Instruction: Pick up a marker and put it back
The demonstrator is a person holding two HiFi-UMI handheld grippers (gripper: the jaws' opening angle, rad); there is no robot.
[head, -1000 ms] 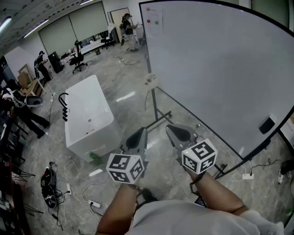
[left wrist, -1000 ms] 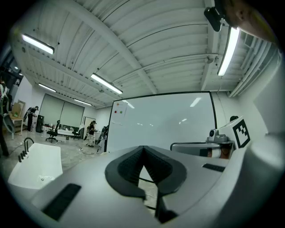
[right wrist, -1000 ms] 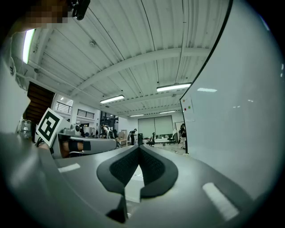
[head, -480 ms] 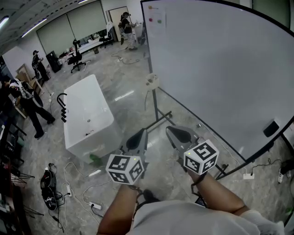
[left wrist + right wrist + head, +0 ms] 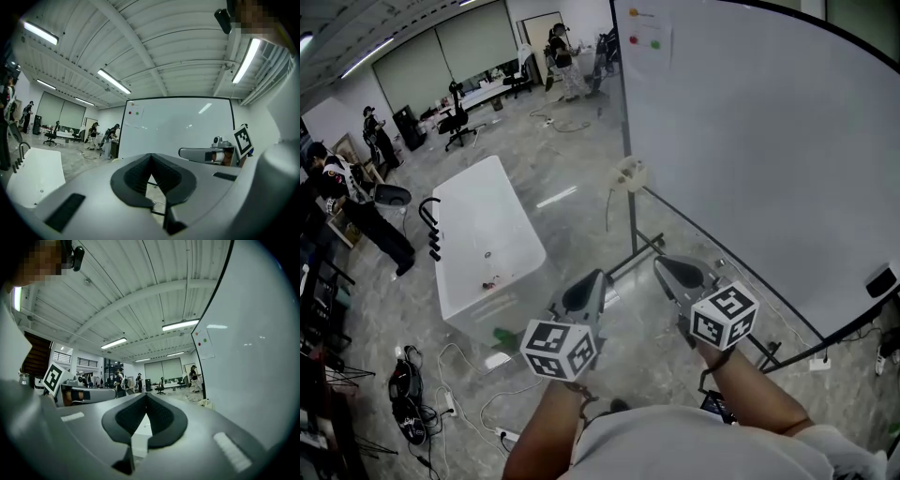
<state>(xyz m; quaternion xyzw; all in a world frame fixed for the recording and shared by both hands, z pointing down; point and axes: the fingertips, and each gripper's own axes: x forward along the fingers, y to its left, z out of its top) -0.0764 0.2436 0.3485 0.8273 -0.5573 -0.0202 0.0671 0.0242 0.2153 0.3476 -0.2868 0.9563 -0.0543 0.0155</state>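
marker board [image 5: 769, 141] smooth, flat, white, black-rimmed.

Bathtub [image 5: 525, 246] on the floor [image 5: 572, 169] left, whiteboard [image 5: 750, 141] right.

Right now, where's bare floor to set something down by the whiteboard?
Bare floor between the white tub and the whiteboard. Crowded: cables and a black bag left of the tub's near end; the stand's feet under the board.
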